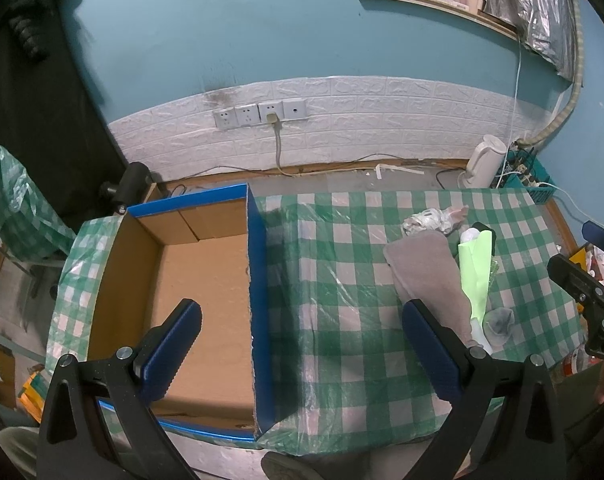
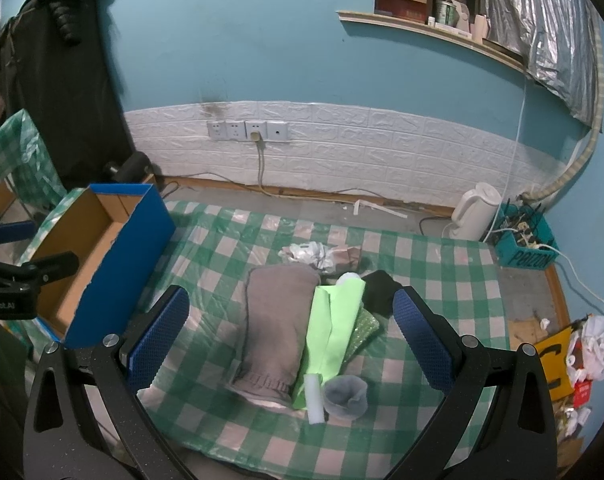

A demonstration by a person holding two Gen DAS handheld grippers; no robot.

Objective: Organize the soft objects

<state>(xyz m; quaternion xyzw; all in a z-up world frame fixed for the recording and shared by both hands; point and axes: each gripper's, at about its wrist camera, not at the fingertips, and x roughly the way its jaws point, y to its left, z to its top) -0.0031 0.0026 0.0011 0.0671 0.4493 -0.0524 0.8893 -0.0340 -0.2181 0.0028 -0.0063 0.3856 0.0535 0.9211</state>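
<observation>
The soft things lie in a loose heap on the right half of the bench (image 2: 230, 240), on its green checked cover: a grey mitt (image 2: 274, 320) lies flat with its cuff toward the near edge, a green sheet (image 2: 333, 320) is touching its right side, a white roll (image 2: 315, 398) pokes out from under that sheet, and a grey sock (image 2: 345, 396) is bunched just beside the roll. A black cloth (image 2: 377, 292) and a crumpled wad (image 2: 313, 254) sit behind them toward the wall. The box (image 1: 206, 288) stands open and bare at the left end of the bench, its blue wall facing the heap, so it looks set out as the place the items should go; nothing is in it yet. The right gripper (image 2: 292, 338) hangs over the heap with its fingers spread wide and holding nothing, the mitt and sheet framed between them, which suggests it is lining up for a first pick, probably the mitt since it lies on top and clear. The left gripper (image 1: 302, 350) is likewise released and empty, straddling the box's right wall, one finger over the box floor and the other over the cover; it seems parked there to steady or mark the box. The sheet overlapping the roll may drag along if lifted carelessly.
</observation>
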